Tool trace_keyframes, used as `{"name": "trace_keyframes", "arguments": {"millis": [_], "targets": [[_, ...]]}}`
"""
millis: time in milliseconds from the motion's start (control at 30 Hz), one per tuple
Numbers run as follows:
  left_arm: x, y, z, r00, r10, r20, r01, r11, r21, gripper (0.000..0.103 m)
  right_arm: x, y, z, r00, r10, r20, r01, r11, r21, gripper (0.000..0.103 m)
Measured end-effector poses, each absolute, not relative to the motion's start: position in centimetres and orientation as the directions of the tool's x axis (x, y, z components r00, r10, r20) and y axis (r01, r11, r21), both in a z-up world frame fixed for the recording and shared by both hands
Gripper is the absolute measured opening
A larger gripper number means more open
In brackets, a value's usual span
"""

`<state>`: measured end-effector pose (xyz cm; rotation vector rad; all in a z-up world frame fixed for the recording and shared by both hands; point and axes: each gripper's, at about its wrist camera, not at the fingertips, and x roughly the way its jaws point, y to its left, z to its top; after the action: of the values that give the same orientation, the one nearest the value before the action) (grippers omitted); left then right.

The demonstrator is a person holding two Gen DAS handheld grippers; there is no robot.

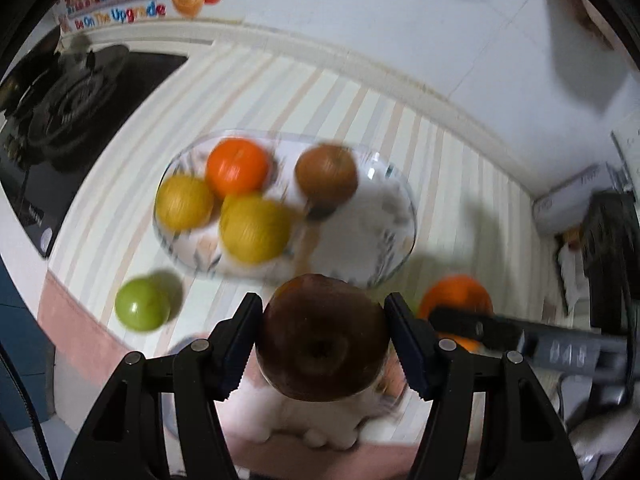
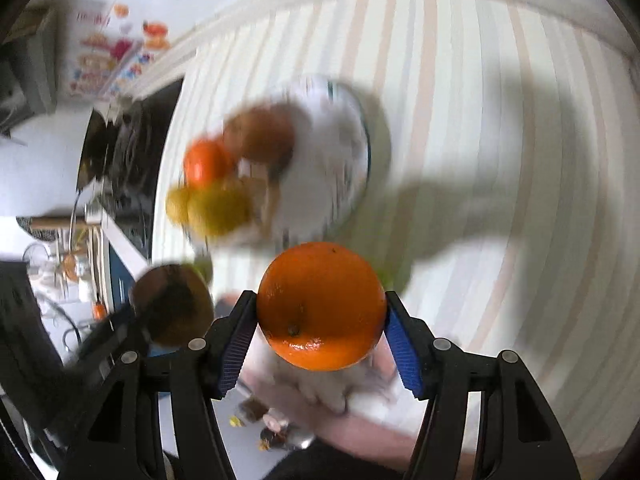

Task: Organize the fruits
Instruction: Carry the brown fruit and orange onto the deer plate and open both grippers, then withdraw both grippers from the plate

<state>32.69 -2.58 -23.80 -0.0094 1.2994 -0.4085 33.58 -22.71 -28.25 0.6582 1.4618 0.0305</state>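
My left gripper (image 1: 322, 340) is shut on a brown fruit (image 1: 322, 336), held above the near edge of the striped cloth. My right gripper (image 2: 322, 332) is shut on an orange (image 2: 320, 304), which also shows in the left wrist view (image 1: 456, 296). The brown fruit shows at the left of the right wrist view (image 2: 172, 304). A glass plate (image 1: 384, 220) ahead holds an orange fruit (image 1: 238, 168), two yellow fruits (image 1: 254, 228) and a brown fruit (image 1: 326, 174). A green fruit (image 1: 142, 308) lies on the cloth left of the plate. The plate (image 2: 340, 152) is blurred in the right wrist view.
A black gas stove (image 1: 68, 112) sits at the left beyond the cloth. A white wall with a colourful sticker (image 1: 120, 4) is behind. Dark equipment (image 1: 608, 248) stands at the right edge. The cloth's pink border (image 1: 76, 328) marks the near edge.
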Motion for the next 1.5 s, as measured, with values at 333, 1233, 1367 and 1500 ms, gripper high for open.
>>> {"name": "trace_keyframes", "arguments": {"millis": [333, 1233, 1367, 1500], "targets": [[37.5, -5.9, -27.8, 0.152, -0.303, -0.941, 0.170, 0.946, -0.277, 0.061, 42.4, -23.5, -31.6, 0.030, 0.379, -0.925, 0.329, 0.870, 0.368, 0.065], [37.5, -2.5, -26.9, 0.200, -0.135, -0.970, 0.177, 0.979, -0.100, 0.086, 41.1, -21.7, -28.5, 0.027, 0.160, -0.987, 0.195, 0.967, 0.163, 0.093], [36.9, 0.1, -26.5, 0.235, -0.079, -0.969, 0.145, 0.988, -0.045, 0.086, 39.0, -20.5, -27.3, 0.067, 0.101, -0.993, 0.145, 0.983, 0.110, 0.093], [35.9, 1.8, -25.7, 0.257, -0.051, -0.965, 0.124, 0.992, -0.019, 0.086, 36.5, -19.0, -25.9, 0.109, 0.062, -0.992, 0.099, 0.992, 0.073, 0.093]]}}
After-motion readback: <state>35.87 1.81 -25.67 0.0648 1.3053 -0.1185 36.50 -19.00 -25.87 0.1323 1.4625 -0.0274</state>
